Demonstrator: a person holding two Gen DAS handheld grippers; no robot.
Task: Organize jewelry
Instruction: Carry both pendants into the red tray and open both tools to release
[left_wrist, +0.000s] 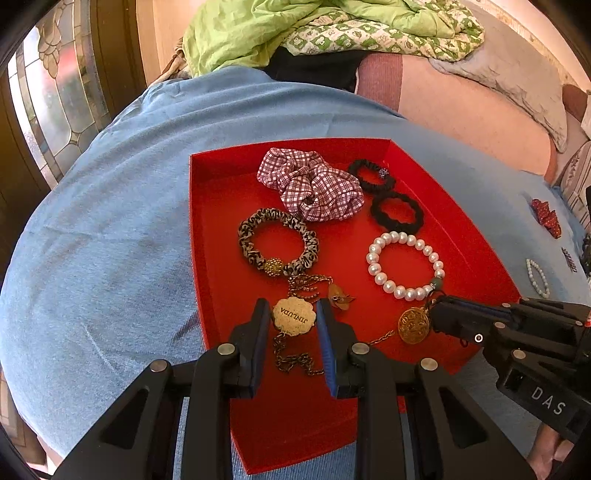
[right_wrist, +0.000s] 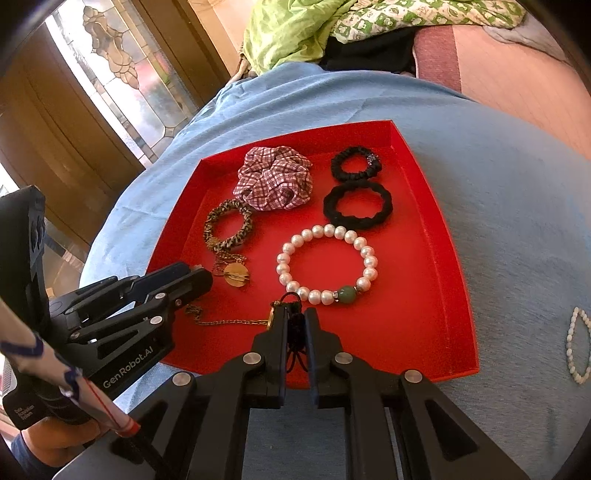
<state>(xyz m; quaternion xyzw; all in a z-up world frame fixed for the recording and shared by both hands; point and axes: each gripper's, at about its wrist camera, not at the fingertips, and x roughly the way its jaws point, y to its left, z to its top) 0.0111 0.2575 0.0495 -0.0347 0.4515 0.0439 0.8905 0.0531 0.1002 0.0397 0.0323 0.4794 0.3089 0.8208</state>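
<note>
Jewelry gathered in red tray (right_wrist: 436, 229) on blue-covered bed (left_wrist: 110, 229). Right tongs (right_wrist: 296, 325) nearly closed, pinching black cord knot (right_wrist: 294, 328) beside round gold medallion (left_wrist: 413, 325). Left tongs (left_wrist: 293, 317) parted wide, straddling scalloped gold tag (left_wrist: 294, 316) without gripping it. Best handled slowly: lift cord straight, keep chain (right_wrist: 229, 322) slack and clear of pearl bracelet (right_wrist: 327, 264), avoid dragging neighbouring scrunchies. Small white bracelet (right_wrist: 579, 347) outside tray, not yet collected.

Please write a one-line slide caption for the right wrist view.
Right gripper pinches a black cord beside a gold pendant in the red tray, near the pearl bracelet.
</note>
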